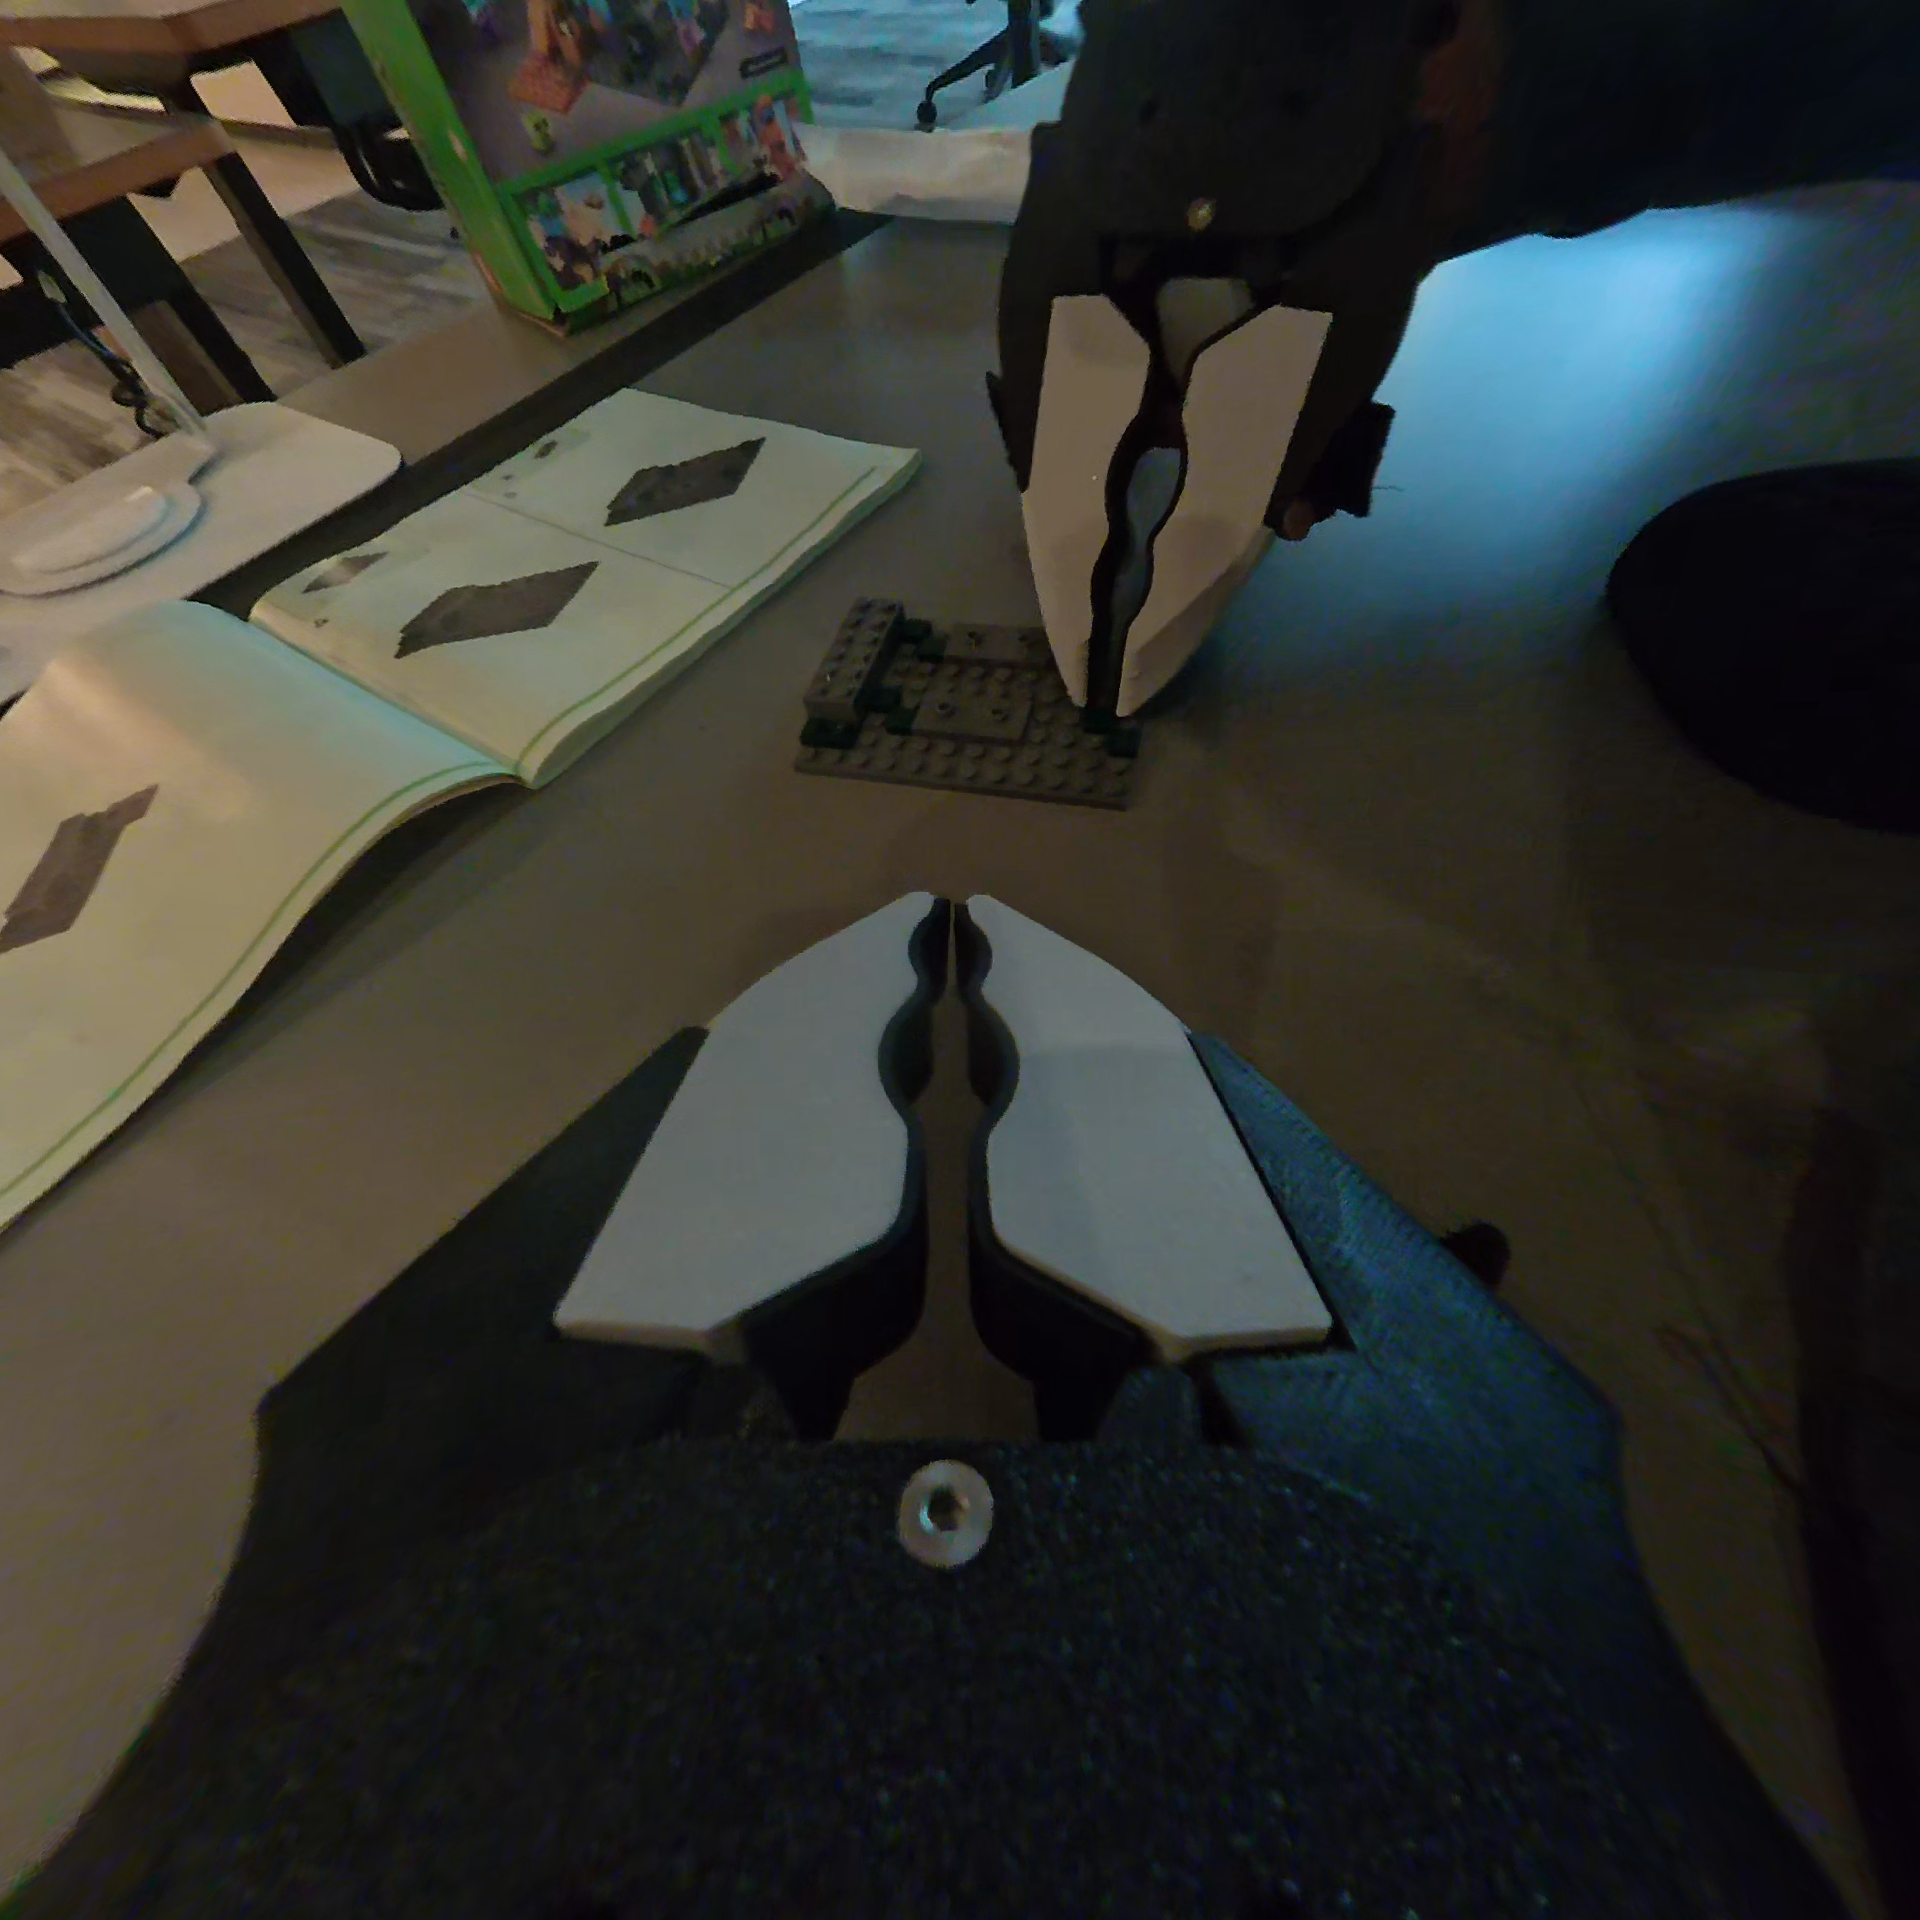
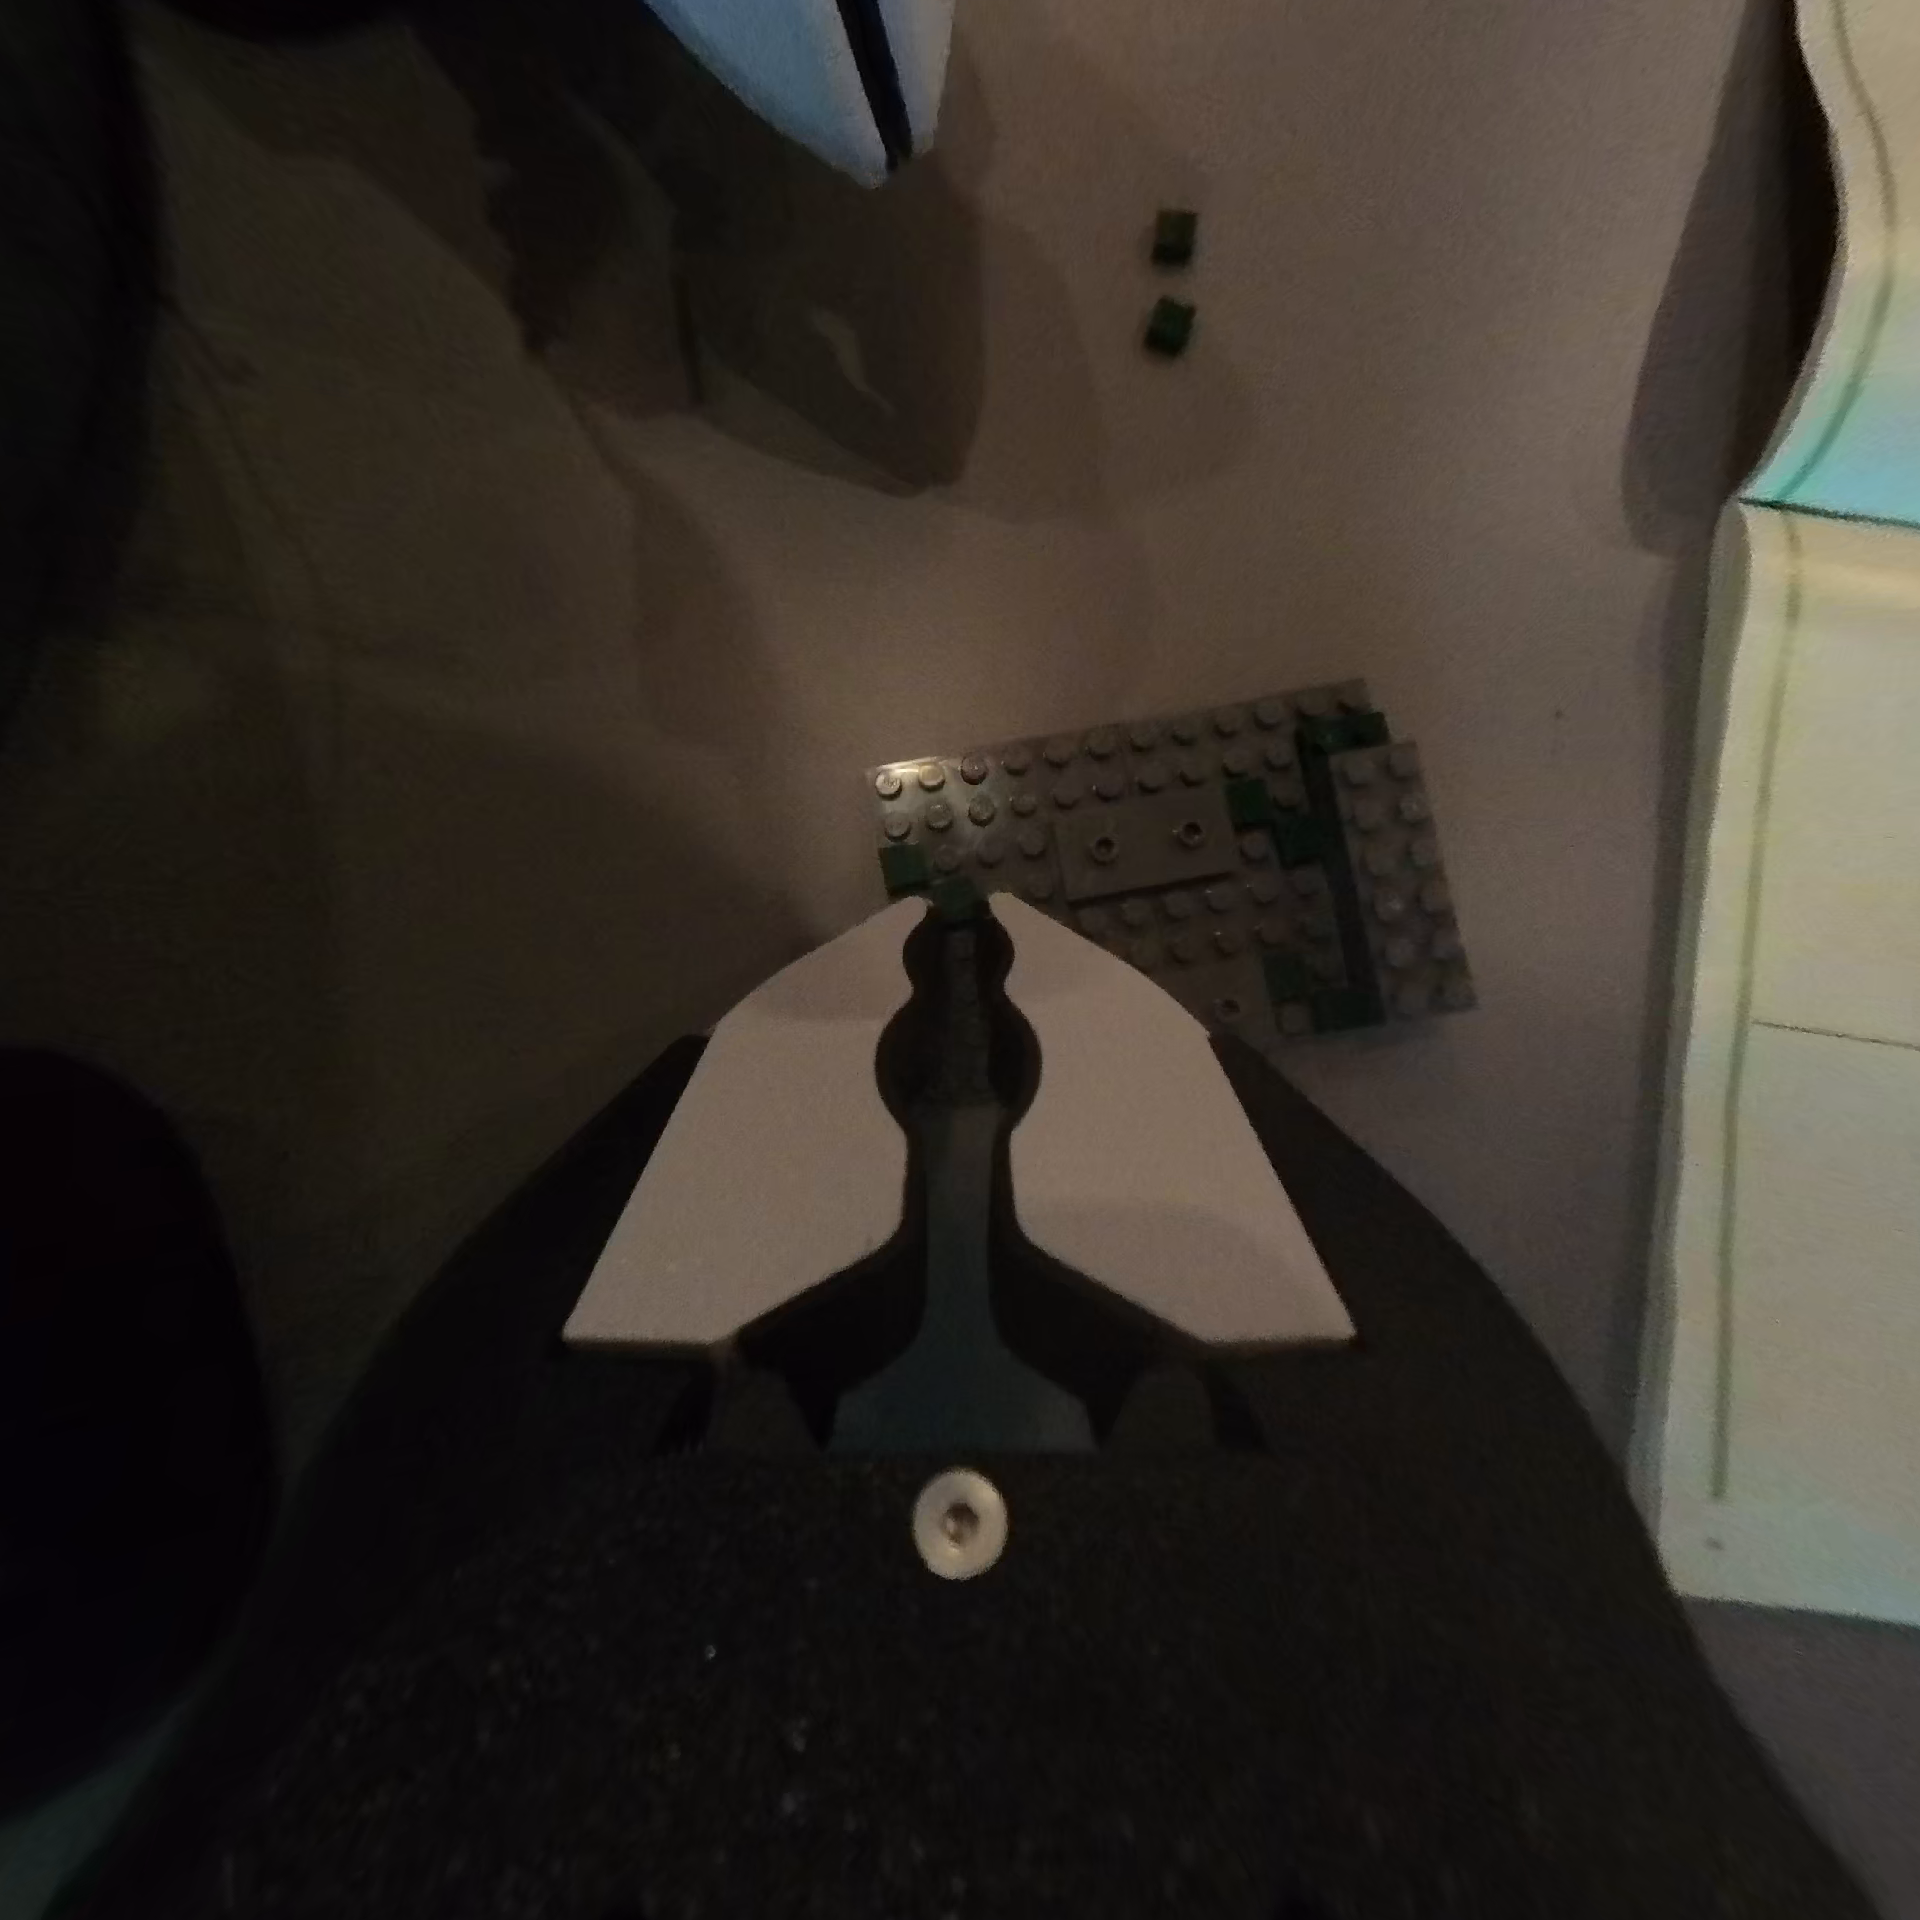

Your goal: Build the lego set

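Observation:
A grey baseplate (image 1: 966,774) lies on the table with grey tiles, a raised grey brick (image 1: 857,655) and dark green pieces on it. My right gripper (image 1: 1103,709) points down at the plate's corner, shut on a small dark green brick (image 1: 1120,740). In the right wrist view the gripper (image 2: 961,902) pinches that green brick (image 2: 958,894) at the edge of the baseplate (image 2: 1091,769). My left gripper (image 1: 953,906) is shut and empty, low over the table in front of the plate.
An open instruction booklet (image 1: 520,582) lies left of the plate, the set's box (image 1: 623,156) and a white lamp base (image 1: 156,478) behind it. A black round object (image 1: 1787,644) sits to the right. Two loose dark green bricks (image 2: 1174,234) (image 2: 1169,324) lie beyond the plate. One gripper's finger ends stand about 11 cm off the other's.

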